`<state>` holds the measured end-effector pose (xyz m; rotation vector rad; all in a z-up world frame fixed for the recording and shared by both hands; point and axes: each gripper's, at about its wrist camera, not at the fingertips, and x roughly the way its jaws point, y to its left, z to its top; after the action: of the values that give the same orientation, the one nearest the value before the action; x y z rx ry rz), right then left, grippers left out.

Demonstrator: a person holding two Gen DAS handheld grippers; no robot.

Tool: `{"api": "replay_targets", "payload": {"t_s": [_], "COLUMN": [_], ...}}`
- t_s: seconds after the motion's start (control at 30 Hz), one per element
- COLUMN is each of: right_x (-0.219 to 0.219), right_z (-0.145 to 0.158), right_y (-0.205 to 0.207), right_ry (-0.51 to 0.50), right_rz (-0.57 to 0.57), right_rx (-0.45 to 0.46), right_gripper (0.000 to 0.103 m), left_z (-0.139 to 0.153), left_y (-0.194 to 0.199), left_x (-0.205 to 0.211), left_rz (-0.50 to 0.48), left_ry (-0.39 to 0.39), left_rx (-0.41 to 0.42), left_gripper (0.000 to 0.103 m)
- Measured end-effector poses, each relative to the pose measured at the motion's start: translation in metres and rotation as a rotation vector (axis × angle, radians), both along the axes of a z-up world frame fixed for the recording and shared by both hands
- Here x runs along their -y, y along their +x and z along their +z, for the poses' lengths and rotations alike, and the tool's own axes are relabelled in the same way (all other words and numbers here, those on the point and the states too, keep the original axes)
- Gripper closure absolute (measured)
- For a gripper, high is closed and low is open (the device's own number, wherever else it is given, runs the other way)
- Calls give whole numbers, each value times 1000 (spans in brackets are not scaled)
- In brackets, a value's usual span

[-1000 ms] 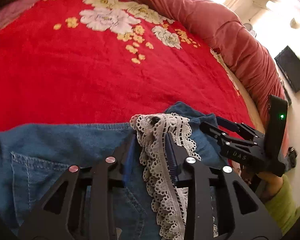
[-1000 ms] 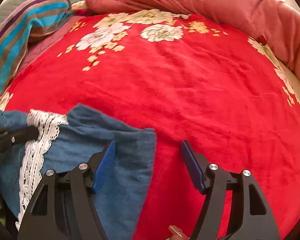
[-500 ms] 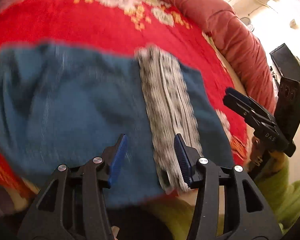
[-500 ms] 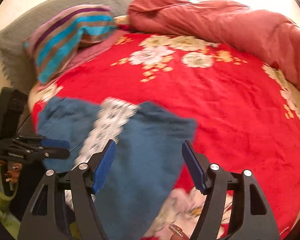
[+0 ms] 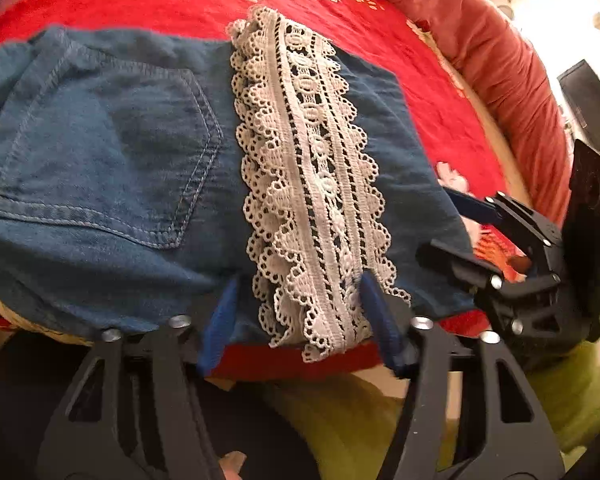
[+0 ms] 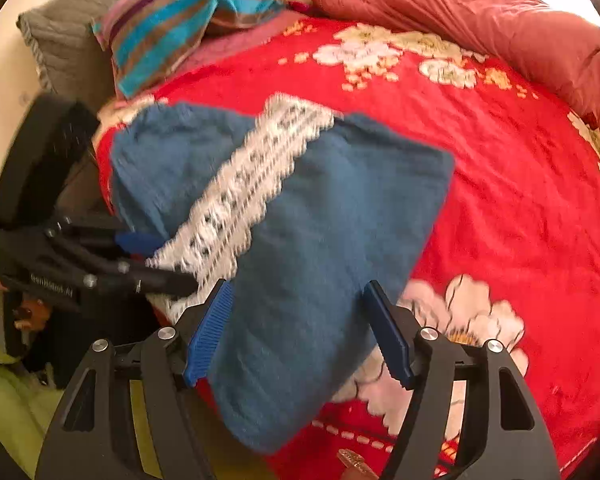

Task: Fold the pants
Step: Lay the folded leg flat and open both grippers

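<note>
Folded blue denim pants (image 5: 112, 168) with a white lace strip (image 5: 312, 184) lie on the red floral bedspread (image 5: 180, 4), near its front edge. My left gripper (image 5: 304, 316) is open, its blue pads either side of the lace end, gripping nothing. My right gripper (image 6: 300, 328) is open at the pants' near right edge (image 6: 340, 240), empty. The right gripper also shows in the left wrist view (image 5: 464, 224), and the left gripper in the right wrist view (image 6: 156, 260). The right wrist view is motion-blurred.
A rolled pinkish-red duvet (image 6: 480, 12) lies along the far and right side of the bed. A striped pillow (image 6: 188, 20) and a grey pillow (image 6: 60, 48) sit at the far left. A dark screen (image 5: 588, 104) stands beyond the bed. The person's green clothing (image 5: 340, 432) is below.
The left gripper has let go of the lace edge and opened. Both grippers have pulled back toward the bed's front edge, and the pants now lie flat, folded.
</note>
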<state>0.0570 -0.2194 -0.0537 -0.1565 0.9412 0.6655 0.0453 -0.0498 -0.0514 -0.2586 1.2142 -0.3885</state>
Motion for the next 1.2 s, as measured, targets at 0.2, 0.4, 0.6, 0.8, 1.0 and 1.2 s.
{"api": "replay_targets", "payload": {"t_s": [0.2, 0.4, 0.6, 0.8, 1.0, 1.2], "right_x": [3, -5, -16, -13, -17, -15], "right_z": [10, 19, 15, -17, -21, -18], "right_y": [-7, -14, -17, -13, -16, -13], "right_ry": [19, 17, -21, -167, -175, -159], "right_rz": [-6, 26, 58, 20, 12, 1], "right_rx": [32, 67, 64, 21, 35, 25], "right_gripper": [36, 36, 43, 43, 42, 40], "left_z": [12, 13, 15, 8, 5, 16], "left_y": [-7, -14, -18, -11, -11, -20], "left_x": [-12, -27, -25, -17, -23, -35], "left_rz": [-7, 6, -8, -10, -5, -14], "left_ry": [-24, 41, 68, 61, 28, 18], "left_rx": [14, 33, 52, 44, 42, 79], "left_gripper": [93, 92, 87, 81, 80, 66]}}
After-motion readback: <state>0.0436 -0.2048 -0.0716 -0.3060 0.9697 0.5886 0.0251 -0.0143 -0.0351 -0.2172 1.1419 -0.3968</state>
